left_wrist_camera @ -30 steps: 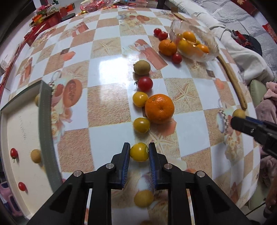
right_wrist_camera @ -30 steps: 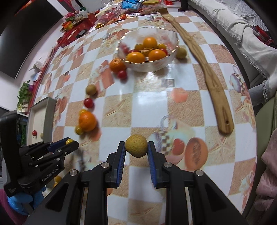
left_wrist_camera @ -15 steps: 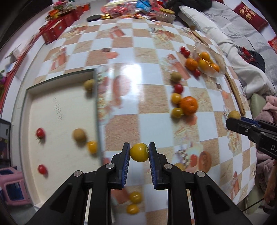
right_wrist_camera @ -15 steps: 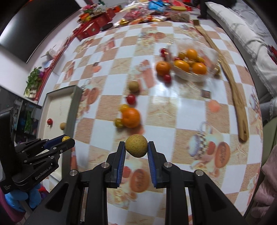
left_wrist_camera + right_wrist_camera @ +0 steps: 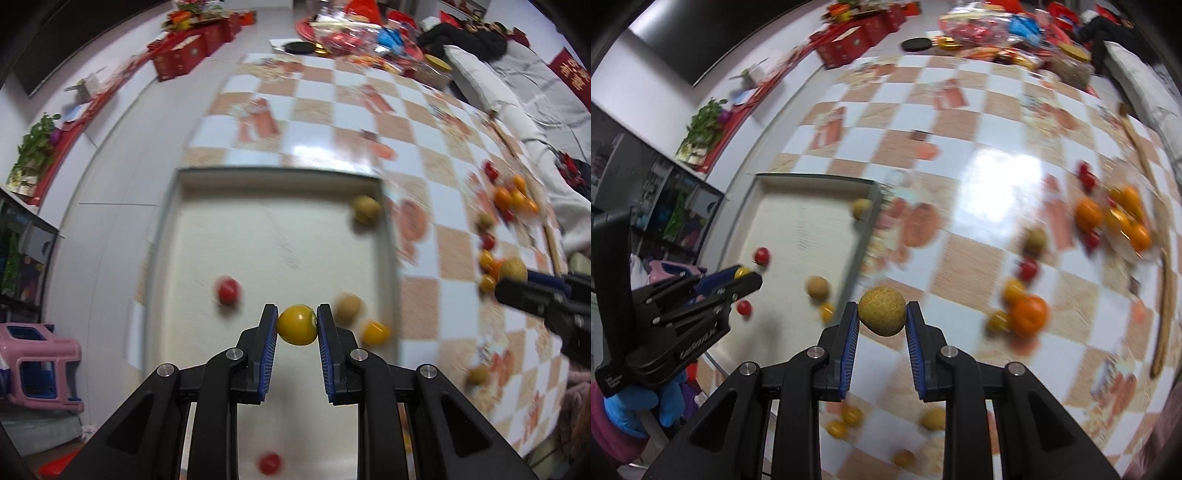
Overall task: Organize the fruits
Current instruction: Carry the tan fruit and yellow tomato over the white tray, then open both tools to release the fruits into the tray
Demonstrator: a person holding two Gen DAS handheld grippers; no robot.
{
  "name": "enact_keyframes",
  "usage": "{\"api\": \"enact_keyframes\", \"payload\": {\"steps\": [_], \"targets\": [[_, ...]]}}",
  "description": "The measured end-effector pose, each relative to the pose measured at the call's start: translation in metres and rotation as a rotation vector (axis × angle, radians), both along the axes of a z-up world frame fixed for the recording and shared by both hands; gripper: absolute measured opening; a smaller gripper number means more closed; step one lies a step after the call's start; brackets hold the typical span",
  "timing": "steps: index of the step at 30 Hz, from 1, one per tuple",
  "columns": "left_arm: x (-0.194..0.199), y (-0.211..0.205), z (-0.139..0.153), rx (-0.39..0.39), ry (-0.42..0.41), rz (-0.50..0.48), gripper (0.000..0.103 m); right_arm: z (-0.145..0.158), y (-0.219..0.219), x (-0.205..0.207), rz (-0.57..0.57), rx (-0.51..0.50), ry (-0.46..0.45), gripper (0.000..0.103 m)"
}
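My left gripper [image 5: 297, 325] is shut on a yellow tomato [image 5: 297, 324] and hangs over the cream tray [image 5: 266, 236]. In the tray lie red tomatoes [image 5: 229, 290], brown-yellow round fruits [image 5: 365, 209] and a small yellow tomato [image 5: 375, 332]. My right gripper [image 5: 882, 313] is shut on a rough brown-yellow round fruit [image 5: 882, 312], over the checkered table just right of the tray's [image 5: 798, 229] rim. The left gripper [image 5: 738, 280] shows at the left of the right wrist view, held by a blue-gloved hand [image 5: 635, 410].
An orange [image 5: 1028, 314] with yellow and red tomatoes beside it lies on the table. A glass bowl [image 5: 1123, 221] of oranges stands far right, by a long wooden board [image 5: 1165, 302]. Several loose small fruits [image 5: 849, 415] lie near the table's front. A pink stool [image 5: 40, 362] stands beside the table.
Both grippers have swept left with their fruits still held. The left one has gone from over the table to over the tray; the right one has come close to the tray's rim.
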State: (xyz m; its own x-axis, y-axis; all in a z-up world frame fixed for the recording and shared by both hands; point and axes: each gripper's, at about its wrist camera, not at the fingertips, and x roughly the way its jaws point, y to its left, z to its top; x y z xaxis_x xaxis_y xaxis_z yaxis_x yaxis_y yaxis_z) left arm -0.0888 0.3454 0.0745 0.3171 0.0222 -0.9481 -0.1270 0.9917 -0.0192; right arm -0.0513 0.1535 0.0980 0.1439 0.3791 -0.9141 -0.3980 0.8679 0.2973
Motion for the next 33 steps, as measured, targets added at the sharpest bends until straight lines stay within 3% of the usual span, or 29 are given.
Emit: {"api": "enact_keyframes", "payload": {"steps": [9,14,19,20,21,23,26,30,33], "targets": [[0.054,0.049,-0.036,0.063,0.04,0.043,0.023,-0.04,0.07,0.03,0.041,-0.023,0.063,0.028],[0.064,0.058,-0.06,0.084,0.089,0.035,0.023,-0.063,0.093,0.038,0.061,-0.06,0.086,0.028],[0.065,0.057,-0.063,0.1,0.083,0.012,0.024,-0.073,0.107,0.035,0.124,-0.098,0.073,0.028],[0.066,0.057,-0.063,0.104,0.085,0.006,0.029,-0.075,0.111,0.034,0.144,-0.115,0.069,0.028],[0.066,0.057,-0.062,0.105,0.085,0.006,0.05,-0.077,0.113,0.032,0.156,-0.125,0.068,0.028],[0.062,0.058,-0.056,0.111,0.054,0.022,0.081,-0.079,0.116,0.029,0.174,-0.138,0.067,0.028],[0.059,0.059,-0.053,0.096,0.04,0.018,0.081,-0.078,0.121,0.021,0.215,-0.151,0.041,0.04],[0.057,0.059,-0.05,0.099,0.04,0.025,0.081,-0.065,0.129,0.006,0.276,-0.153,-0.031,0.085],[0.055,0.059,-0.044,0.093,0.03,0.029,0.081,-0.05,0.127,-0.004,0.302,-0.165,-0.088,0.085]]}}
